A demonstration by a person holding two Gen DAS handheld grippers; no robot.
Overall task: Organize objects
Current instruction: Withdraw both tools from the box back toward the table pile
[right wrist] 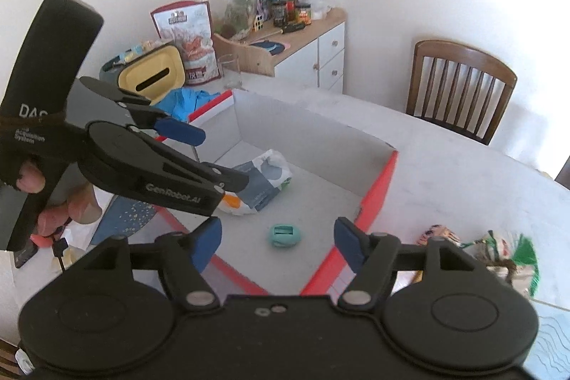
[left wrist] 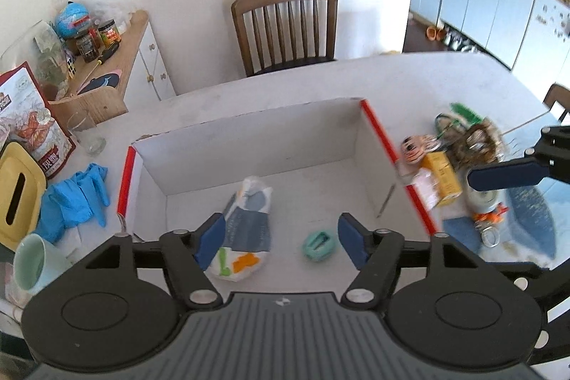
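A white cardboard box with red rims [left wrist: 377, 127] [right wrist: 384, 180] lies open on the table. Inside lie a patterned pouch [left wrist: 249, 219] [right wrist: 263, 184] and a small teal case [left wrist: 319, 245] [right wrist: 285, 235]. My left gripper [left wrist: 281, 243] [right wrist: 210, 162] is open and empty, hovering over the box's near edge. My right gripper [right wrist: 278, 243] is open and empty above the box's near corner; one blue finger [left wrist: 498, 175] of it shows in the left wrist view. Right of the box lies a heap: a yellow carton [left wrist: 443, 178], a small striped figure [left wrist: 413, 148] [right wrist: 440, 234] and a tasselled bundle [left wrist: 473, 138] [right wrist: 506, 255].
Left of the box are blue gloves [left wrist: 76, 198], a drinking glass [left wrist: 87, 134], a mint mug [left wrist: 34, 264], a yellow-lidded container [left wrist: 17, 198] and a snack bag [left wrist: 35, 127]. A blue mat [left wrist: 527, 219] lies at the right. A wooden chair [left wrist: 285, 24] and a cluttered cabinet [left wrist: 117, 59] stand behind the table.
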